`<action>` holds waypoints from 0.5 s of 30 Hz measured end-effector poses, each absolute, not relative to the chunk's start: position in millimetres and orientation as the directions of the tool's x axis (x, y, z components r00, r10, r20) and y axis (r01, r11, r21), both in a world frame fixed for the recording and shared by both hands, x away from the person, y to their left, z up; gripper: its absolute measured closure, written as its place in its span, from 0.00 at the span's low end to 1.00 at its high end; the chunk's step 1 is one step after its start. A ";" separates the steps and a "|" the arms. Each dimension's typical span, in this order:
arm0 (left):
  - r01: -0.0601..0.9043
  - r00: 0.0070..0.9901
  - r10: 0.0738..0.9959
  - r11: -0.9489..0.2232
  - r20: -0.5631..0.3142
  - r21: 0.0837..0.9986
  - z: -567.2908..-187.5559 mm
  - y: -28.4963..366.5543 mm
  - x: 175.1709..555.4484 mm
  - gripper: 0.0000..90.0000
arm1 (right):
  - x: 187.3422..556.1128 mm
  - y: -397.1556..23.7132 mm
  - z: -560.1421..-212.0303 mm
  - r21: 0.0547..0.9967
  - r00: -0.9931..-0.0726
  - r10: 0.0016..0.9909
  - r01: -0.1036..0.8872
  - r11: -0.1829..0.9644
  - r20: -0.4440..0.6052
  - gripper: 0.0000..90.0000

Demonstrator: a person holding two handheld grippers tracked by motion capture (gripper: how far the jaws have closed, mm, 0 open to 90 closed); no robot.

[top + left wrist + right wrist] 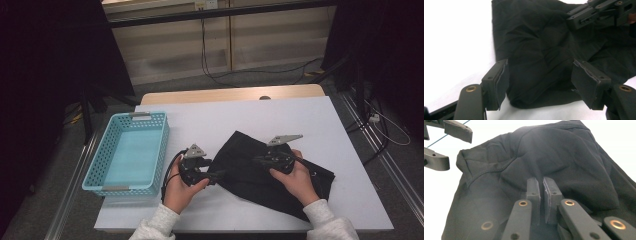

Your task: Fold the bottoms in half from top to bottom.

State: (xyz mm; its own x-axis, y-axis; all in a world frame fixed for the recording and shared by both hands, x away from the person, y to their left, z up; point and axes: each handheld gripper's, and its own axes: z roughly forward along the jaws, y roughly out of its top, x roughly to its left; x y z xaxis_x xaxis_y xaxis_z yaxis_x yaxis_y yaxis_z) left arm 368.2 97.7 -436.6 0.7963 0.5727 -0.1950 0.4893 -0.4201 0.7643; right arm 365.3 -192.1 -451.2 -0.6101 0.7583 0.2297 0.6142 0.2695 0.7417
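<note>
A black cloth lies crumpled on the white table, right of centre. My left gripper points at its left end. In the left gripper view that gripper is open, with the cloth bulging between the pads but not pressed by them. My right gripper rests on top of the cloth near its middle. In the right gripper view its jaws are shut on a pinched fold of the cloth, and creases run up to the tips.
A light blue plastic basket stands with nothing in it at the table's left edge. Bare white tabletop lies behind and to the right of the cloth. Cables run across the floor beyond the table's far edge.
</note>
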 end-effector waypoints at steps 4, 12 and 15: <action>0.474 0.815 0.548 -0.444 -0.187 0.761 -440.4 88.7 366.4 0.36 | 365.2 -191.8 -451.6 0.738 -0.609 0.760 0.617 0.273 0.228 0.93; 0.435 0.850 0.499 -0.483 -0.169 0.760 -448.1 68.7 364.9 0.34 | 364.9 -189.2 -454.9 0.735 -0.610 0.762 0.617 0.282 0.219 0.93; 0.440 0.852 0.494 -0.492 -0.174 0.751 -453.3 65.4 366.3 0.35 | 364.8 -188.7 -455.9 0.734 -0.609 0.763 0.618 0.283 0.218 0.94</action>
State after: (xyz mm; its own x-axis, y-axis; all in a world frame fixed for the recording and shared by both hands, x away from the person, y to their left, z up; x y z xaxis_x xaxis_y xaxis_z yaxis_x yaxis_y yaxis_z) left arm 366.3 65.4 -453.3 0.8516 0.4944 -0.1742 0.4395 -0.4923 0.7513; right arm 364.8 -188.7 -455.9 -0.6085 0.7631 0.2177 0.6176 0.2832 0.7337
